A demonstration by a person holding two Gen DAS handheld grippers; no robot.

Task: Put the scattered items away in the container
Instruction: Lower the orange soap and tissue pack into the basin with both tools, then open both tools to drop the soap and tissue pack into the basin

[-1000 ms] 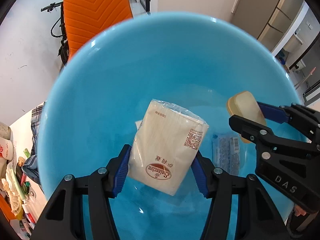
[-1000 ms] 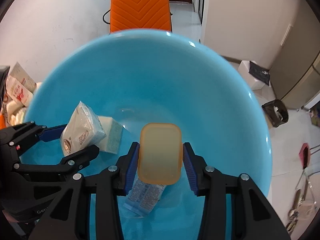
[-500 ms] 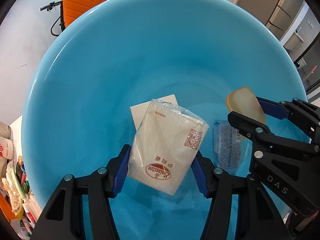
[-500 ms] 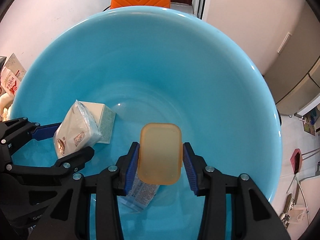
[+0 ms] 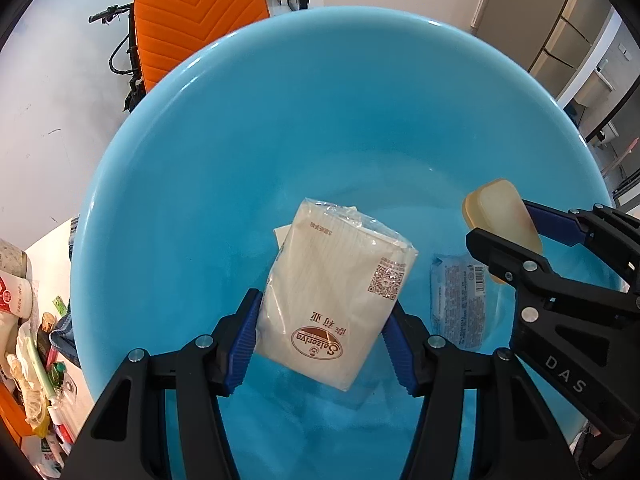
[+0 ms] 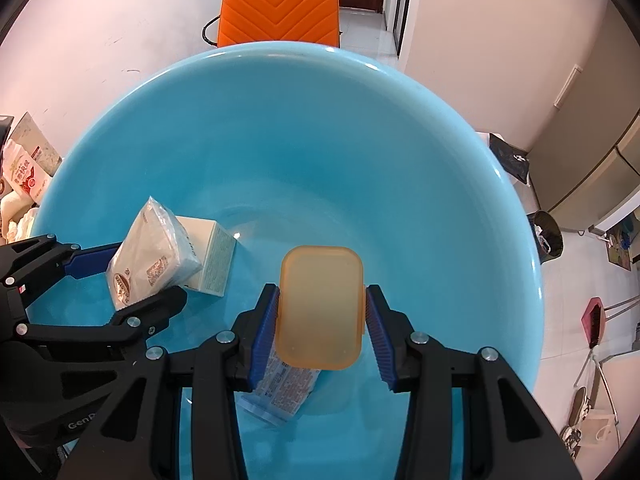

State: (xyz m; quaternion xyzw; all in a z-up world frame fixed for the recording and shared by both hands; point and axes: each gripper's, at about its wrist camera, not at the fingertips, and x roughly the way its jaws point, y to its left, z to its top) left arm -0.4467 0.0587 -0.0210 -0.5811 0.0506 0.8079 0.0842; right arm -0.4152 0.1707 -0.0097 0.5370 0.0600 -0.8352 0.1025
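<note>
Both grippers over the blue basin (image 5: 168, 208), pointing steeply down into it

Left gripper (image 5: 320, 336): blue pads clamped on the sides of a napkin pack (image 5: 332, 292), plastic-wrapped, brown oval logo on the near end. Pack hangs above the basin floor, not resting on it

Right gripper (image 6: 320, 320): pads clamped on an amber lidded box (image 6: 320, 304), rounded corners, translucent. Held clear of the floor too

Beneath, on the basin floor: a small clear sachet (image 6: 280, 388) with printed text lies directly under the amber box, toward the near wall. A white carton (image 6: 210, 256) lies flat just behind the napkin pack, partly hidden by it in the left wrist view

Change over the last second: half a second back the basin filled both views almost to the edges and the orange chair (image 6: 280, 4) beyond the far rim was nearly cut off; now rim, chair and floor show again, much as a second ago. Reads as a dip into the basin and a lift back up. Neither grip let go through this; both items sit in the pads exactly as before

Meaning for the task, as a judgement: two things already tidied, two more carried to the right place but not delivered. Release is the missing step

Clutter (image 5: 28, 320) off the basin's left rim, too small to name
</note>
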